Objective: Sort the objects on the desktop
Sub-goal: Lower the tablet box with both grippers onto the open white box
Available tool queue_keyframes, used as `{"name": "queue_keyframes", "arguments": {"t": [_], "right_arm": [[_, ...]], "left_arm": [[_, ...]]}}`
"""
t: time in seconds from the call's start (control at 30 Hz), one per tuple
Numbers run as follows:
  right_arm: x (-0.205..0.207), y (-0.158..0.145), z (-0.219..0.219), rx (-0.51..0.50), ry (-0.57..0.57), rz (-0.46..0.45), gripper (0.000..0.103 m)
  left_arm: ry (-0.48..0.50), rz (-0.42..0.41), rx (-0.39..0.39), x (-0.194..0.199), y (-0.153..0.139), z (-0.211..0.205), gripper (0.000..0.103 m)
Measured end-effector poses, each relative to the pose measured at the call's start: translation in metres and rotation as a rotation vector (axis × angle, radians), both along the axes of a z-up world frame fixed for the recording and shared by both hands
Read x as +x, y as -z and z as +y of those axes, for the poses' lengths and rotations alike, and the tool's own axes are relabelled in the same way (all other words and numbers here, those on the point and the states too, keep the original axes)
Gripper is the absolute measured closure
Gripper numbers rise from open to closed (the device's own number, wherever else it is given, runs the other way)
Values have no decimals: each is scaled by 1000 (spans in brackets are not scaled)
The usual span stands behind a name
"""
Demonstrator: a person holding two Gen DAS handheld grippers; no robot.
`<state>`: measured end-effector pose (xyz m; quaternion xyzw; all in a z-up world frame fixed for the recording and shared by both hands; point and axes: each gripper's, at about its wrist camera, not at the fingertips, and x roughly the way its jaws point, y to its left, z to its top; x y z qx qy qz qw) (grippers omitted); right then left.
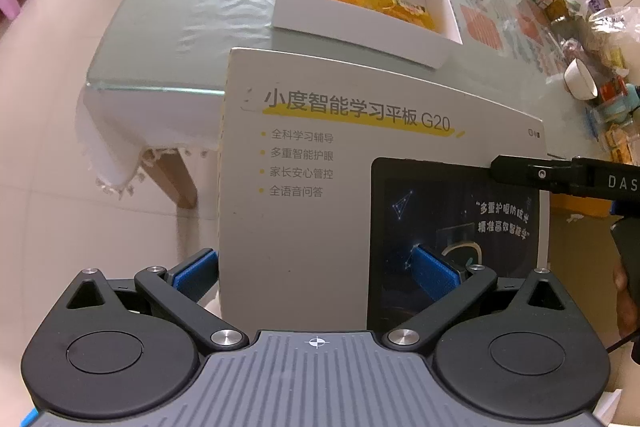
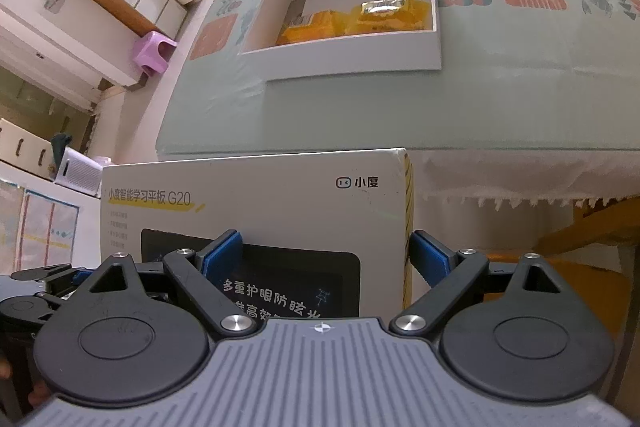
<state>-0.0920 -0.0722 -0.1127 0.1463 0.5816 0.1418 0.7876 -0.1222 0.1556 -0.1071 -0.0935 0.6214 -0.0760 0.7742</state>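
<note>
Soft daylight, glare on the glass tabletop [image 1: 160, 39], strong fisheye bending and blurred edges.

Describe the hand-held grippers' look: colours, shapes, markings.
The left hand-held gripper and the right hand-held gripper match: blue ribbed finger pads on black linkage arms with silver pivot screws, round black housings, a grey ribbed body bearing a white crosshair mark. White "DAS" lettering shows on the right one's side.
</note>
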Motion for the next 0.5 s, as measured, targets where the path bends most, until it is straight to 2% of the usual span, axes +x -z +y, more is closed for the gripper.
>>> {"name": "queue_keyframes", "arguments": {"t": [0.5], "right_arm": [[88,-6,-2,-24,82,-15,0]], "left_arm": [[82,-32,-19,106,0,9,0]]}}
